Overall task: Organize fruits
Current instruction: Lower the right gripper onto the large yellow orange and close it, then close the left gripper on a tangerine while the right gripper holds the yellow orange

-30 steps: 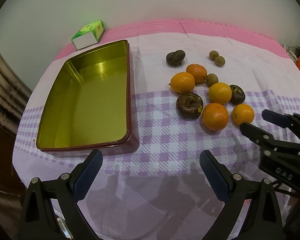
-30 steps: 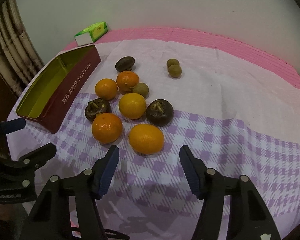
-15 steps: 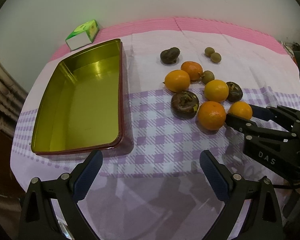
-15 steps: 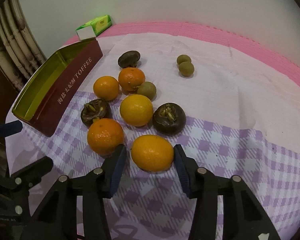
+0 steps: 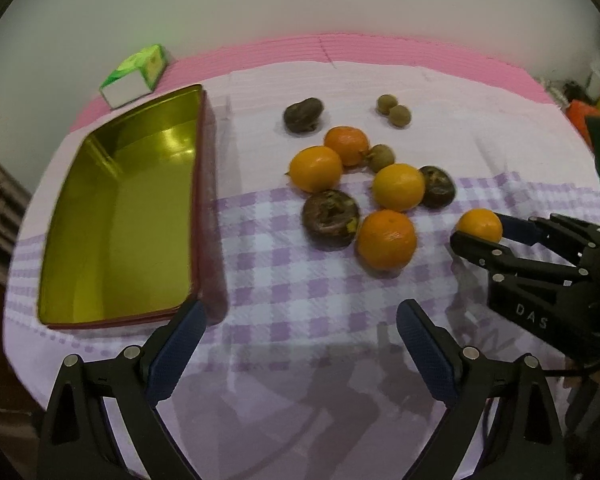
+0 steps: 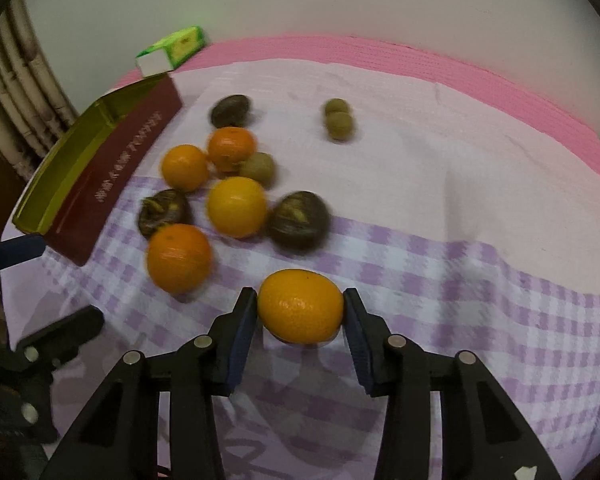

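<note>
My right gripper (image 6: pixel 299 299) is shut on a yellow-orange citrus fruit (image 6: pixel 300 308), its blue pads pressing both sides, just off the checked cloth and nearer than the pile. The left wrist view shows that fruit (image 5: pixel 479 224) held at the right. The pile holds several more oranges (image 5: pixel 387 240) and three dark brown fruits (image 5: pixel 331 218), with small greenish ones (image 5: pixel 394 110) behind. An empty gold-lined tin (image 5: pixel 116 216) with dark red walls (image 6: pixel 128 160) lies to the left. My left gripper (image 5: pixel 302 312) hangs over the cloth's near part, jaws wide but closing, nothing between them.
A green and white carton (image 5: pixel 136 76) lies behind the tin by the wall. The pink and lilac cloth (image 5: pixel 300 280) drops off at the near edge. Orange clutter (image 5: pixel 584 112) sits at the far right. Ribbed bamboo-like poles (image 6: pixel 16 92) stand left of the table.
My right gripper's jaws closed around the nearest orange and gripped it, then drew it a little away from the pile. The left gripper's view shifted slightly; its jaws stayed wide.
</note>
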